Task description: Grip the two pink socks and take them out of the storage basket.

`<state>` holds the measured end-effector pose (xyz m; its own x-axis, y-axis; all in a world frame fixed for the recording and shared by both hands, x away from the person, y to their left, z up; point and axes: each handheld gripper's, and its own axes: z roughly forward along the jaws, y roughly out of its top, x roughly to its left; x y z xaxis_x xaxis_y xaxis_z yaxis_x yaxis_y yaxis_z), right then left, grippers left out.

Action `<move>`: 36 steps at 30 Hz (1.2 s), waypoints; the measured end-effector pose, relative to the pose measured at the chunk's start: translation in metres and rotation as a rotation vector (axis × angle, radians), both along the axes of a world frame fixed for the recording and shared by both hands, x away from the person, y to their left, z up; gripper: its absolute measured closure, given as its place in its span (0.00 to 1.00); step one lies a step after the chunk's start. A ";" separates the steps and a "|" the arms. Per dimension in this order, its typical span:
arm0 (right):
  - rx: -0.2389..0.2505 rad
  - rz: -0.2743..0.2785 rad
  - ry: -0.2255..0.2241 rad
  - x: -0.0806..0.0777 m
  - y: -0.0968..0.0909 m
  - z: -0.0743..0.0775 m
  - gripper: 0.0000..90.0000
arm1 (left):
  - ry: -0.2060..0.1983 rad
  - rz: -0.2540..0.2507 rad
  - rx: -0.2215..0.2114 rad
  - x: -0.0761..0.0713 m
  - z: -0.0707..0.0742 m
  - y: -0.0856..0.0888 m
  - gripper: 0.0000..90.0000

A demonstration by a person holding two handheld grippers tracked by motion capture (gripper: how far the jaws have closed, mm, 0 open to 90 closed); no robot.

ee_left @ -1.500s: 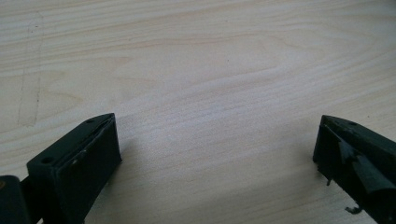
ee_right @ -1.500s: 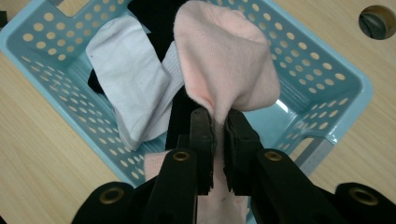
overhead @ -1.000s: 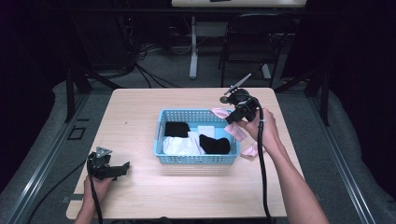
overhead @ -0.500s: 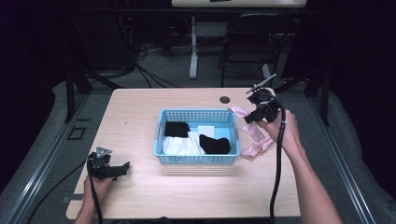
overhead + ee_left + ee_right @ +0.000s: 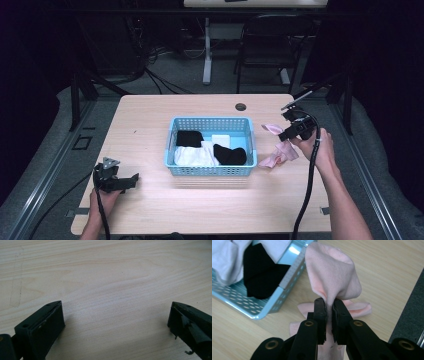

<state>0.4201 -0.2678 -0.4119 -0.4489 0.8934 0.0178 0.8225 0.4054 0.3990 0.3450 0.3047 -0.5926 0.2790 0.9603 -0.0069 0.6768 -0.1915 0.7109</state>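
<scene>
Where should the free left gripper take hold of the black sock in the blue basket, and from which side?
Grip the black sock on its raised bunched middle, coming straight down from above. The basket walls block any sideways approach, and the white cloth lies against its left edge. The left gripper is open, resting on the table.

Pale pink sock, bunched, pinched in the claw, just right of the basket

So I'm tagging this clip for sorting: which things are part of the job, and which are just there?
In the job:
right gripper, shut on the pink sock
blue basket
second pink sock

Lying about:
left gripper, open over bare table
black socks
white cloth
</scene>
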 end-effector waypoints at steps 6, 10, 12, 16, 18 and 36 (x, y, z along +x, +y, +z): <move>0.004 -0.034 0.032 0.005 -0.011 -0.018 0.92 | 0.000 0.000 0.000 0.000 0.000 0.000 0.01; -0.008 -0.053 0.062 0.009 -0.015 -0.036 0.92 | 0.000 0.000 0.000 0.000 0.000 0.000 0.01; -0.011 -0.058 0.078 0.012 -0.016 -0.044 0.92 | 0.000 0.000 0.000 0.000 0.000 0.000 0.01; -0.023 -0.068 0.093 0.015 -0.017 -0.058 0.92 | 0.000 0.000 0.000 0.000 0.000 0.000 0.01; -0.017 -0.088 0.094 0.016 -0.016 -0.066 0.92 | 0.000 0.000 0.000 0.000 0.000 0.000 0.01; 0.034 -0.100 0.063 0.005 -0.025 -0.065 0.47 | 0.000 0.000 0.000 0.000 0.000 0.000 0.01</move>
